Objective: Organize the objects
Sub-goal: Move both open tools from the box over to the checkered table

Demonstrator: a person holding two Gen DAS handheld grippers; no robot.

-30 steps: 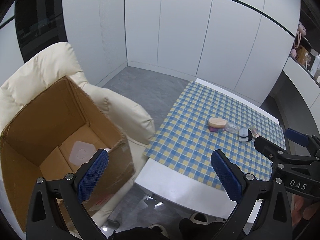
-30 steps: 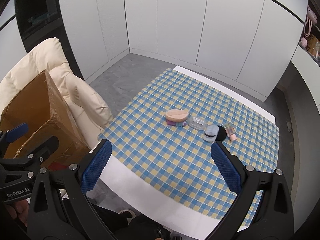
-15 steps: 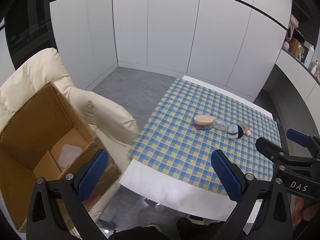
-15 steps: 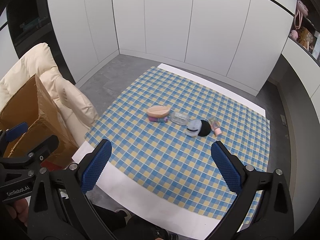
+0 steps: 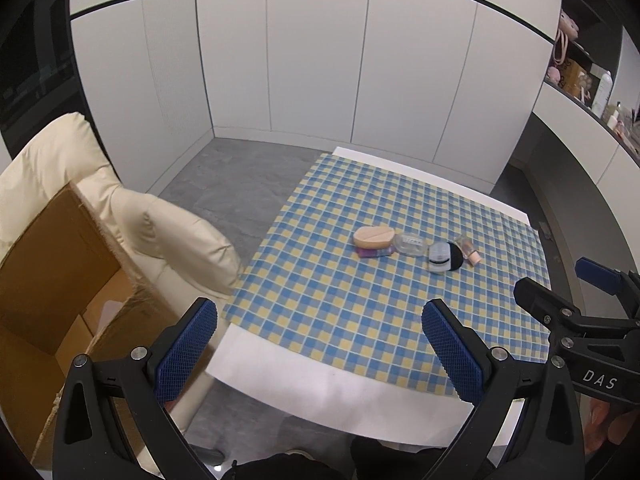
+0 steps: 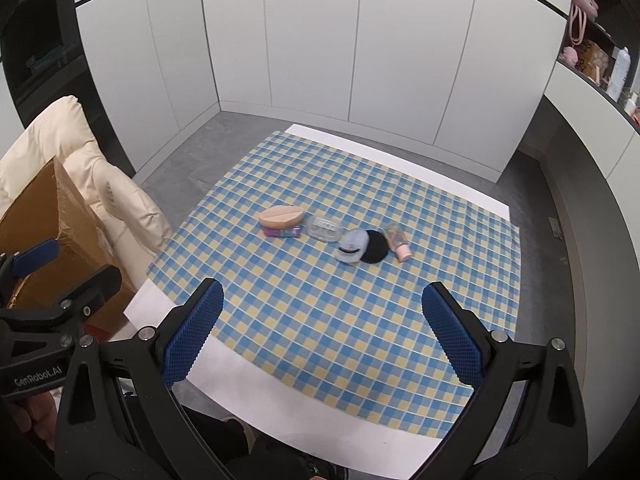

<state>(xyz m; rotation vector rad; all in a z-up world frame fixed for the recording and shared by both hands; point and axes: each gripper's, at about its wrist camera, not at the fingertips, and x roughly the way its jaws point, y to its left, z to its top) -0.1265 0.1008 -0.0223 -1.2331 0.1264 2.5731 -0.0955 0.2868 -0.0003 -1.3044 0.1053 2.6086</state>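
Note:
A row of small items lies mid-table on the blue and yellow checked cloth (image 6: 320, 300): a tan oval sponge (image 6: 281, 216) on a purple tube (image 6: 281, 232), a clear case (image 6: 324, 228), a pale blue compact (image 6: 352, 249) with a black puff (image 6: 375, 246), and a small pink-capped bottle (image 6: 397, 243). The same sponge (image 5: 374, 237) and compact (image 5: 441, 257) show in the left wrist view. My left gripper (image 5: 320, 354) is open and empty above the table's near-left corner. My right gripper (image 6: 320, 332) is open and empty above the near edge.
An open cardboard box (image 5: 60, 276) sits on a cream armchair (image 5: 176, 240) left of the white table (image 5: 320, 396). White cabinet walls stand behind. A shelf (image 6: 596, 60) with bottles and bags runs along the right. Grey floor lies between chair and wall.
Both views have swung right and away from the box; the items now sit nearer the centre of each view. Both grippers stay open.

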